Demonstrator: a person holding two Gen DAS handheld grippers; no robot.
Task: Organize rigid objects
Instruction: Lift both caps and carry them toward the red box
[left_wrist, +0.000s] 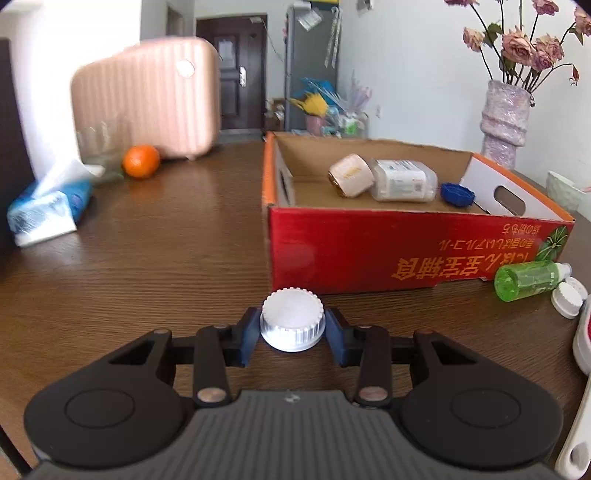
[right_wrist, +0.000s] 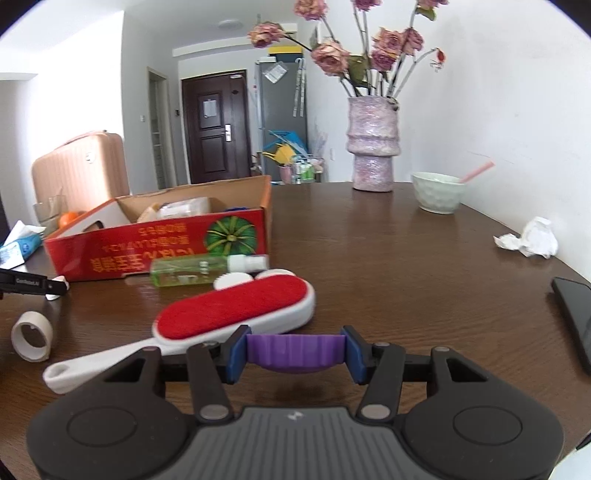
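My left gripper (left_wrist: 293, 328) is shut on a white ribbed cap (left_wrist: 291, 317), low over the wooden table in front of the red cardboard box (left_wrist: 369, 251). In the box lie a cream jar (left_wrist: 351, 175), a clear plastic container (left_wrist: 402, 181) and a blue cap (left_wrist: 458, 194). My right gripper (right_wrist: 295, 354) is shut on a purple ribbed lid (right_wrist: 295, 349), held above the table. Just beyond it lies a red lint brush (right_wrist: 236, 314). A green bottle (right_wrist: 188, 271) and two white caps (right_wrist: 232, 281) lie against the box's (right_wrist: 147, 247) front wall.
A tape roll (right_wrist: 31, 334) lies at the left. An orange (left_wrist: 141, 161), a tissue pack (left_wrist: 48, 206) and a pink suitcase (left_wrist: 147, 103) are behind the left side. A vase (right_wrist: 373, 147), a bowl (right_wrist: 437, 192), crumpled paper (right_wrist: 532, 236) and a phone (right_wrist: 576, 317) stand to the right.
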